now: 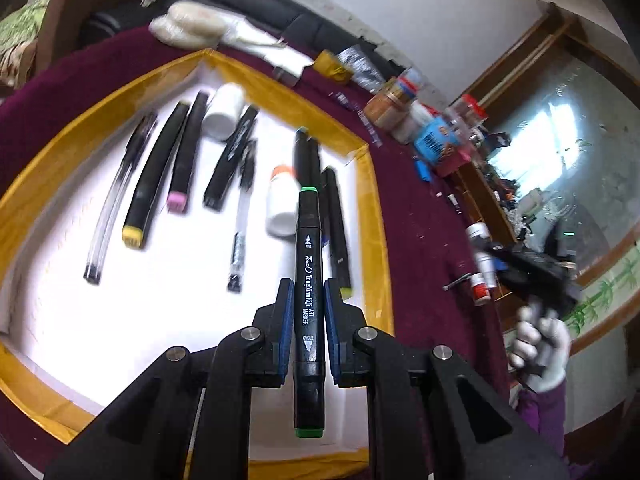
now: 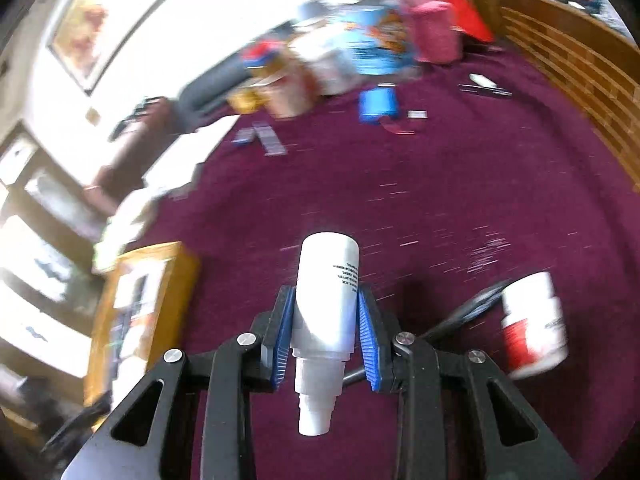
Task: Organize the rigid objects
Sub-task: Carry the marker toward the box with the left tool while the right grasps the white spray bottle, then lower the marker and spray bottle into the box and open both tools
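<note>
- A black marker (image 1: 308, 308) with green ends is clamped between the blue pads (image 1: 285, 328) of the left gripper (image 1: 307, 300), lying along the fingers above the white tray (image 1: 120, 320).
- A white bottle (image 2: 328, 304) is gripped by the right gripper (image 2: 326, 308), its nozzle pointed back toward the camera, above the maroon cloth (image 2: 440, 200).
- In the tray, just beyond the held marker, two more black markers (image 1: 336, 224) and a small orange-capped bottle (image 1: 282, 204) are seen lying side by side.
- Farther left in the tray, pens (image 1: 240, 216), a yellow-tipped marker (image 1: 154, 184), a pink-tipped marker (image 1: 186, 152) and a white bottle lying flat (image 1: 224, 110) are laid in a rough row.
- The tray is edged in yellow tape (image 1: 372, 208).
- In the right view, a red-and-white jar (image 2: 534, 324) is seen on the cloth to the right, blurred.
- Far off, blurred jars and packets (image 1: 420, 120) are crowded along the cloth's edge.
- A gloved hand (image 1: 540, 344) holding the other gripper is seen at the right of the left view.
</note>
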{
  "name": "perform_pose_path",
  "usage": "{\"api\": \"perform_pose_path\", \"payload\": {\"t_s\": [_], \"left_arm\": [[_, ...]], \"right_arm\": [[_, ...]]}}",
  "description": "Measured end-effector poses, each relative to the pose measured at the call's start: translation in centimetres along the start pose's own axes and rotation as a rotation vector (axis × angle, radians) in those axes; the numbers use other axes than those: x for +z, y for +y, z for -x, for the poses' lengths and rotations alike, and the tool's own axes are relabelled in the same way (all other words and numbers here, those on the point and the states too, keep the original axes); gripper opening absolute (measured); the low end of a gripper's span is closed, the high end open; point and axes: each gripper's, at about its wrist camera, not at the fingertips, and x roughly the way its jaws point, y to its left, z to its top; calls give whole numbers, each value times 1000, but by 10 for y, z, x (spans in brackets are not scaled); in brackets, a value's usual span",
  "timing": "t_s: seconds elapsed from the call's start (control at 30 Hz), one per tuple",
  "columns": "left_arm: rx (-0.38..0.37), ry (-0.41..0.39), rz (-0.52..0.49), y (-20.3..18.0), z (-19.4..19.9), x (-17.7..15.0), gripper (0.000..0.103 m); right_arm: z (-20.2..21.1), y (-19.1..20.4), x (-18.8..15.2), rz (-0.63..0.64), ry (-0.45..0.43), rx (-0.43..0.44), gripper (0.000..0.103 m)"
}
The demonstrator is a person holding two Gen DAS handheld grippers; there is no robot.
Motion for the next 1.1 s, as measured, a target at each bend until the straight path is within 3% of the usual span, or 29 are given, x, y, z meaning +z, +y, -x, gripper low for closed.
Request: {"api": "perform_pose_path", "payload": {"t_s": [0.27, 0.37, 0.47, 0.6, 0.77, 0.93, 1.1], "left_arm": [[76, 57, 55, 15, -10, -4, 13], [84, 107, 38, 13, -20, -5, 13], [99, 108, 14, 9, -22, -5, 15], [75, 96, 57, 17, -12, -5, 16], [77, -36, 38, 19, 34, 1, 45], [58, -128, 43, 27, 63, 6, 46], [23, -129, 69, 39, 62, 6, 46]], "right_arm": [[0, 95, -40, 86, 96, 317, 28], [-14, 129, -61, 130, 149, 366, 28], [-34, 162, -83, 192, 197, 362, 28], [-63, 191, -106, 247, 261, 333, 27], [-83, 219, -123, 362, 240, 220, 27], [-93, 230, -123, 386, 248, 165, 28], [-117, 236, -109, 389, 266, 99, 28]]}}
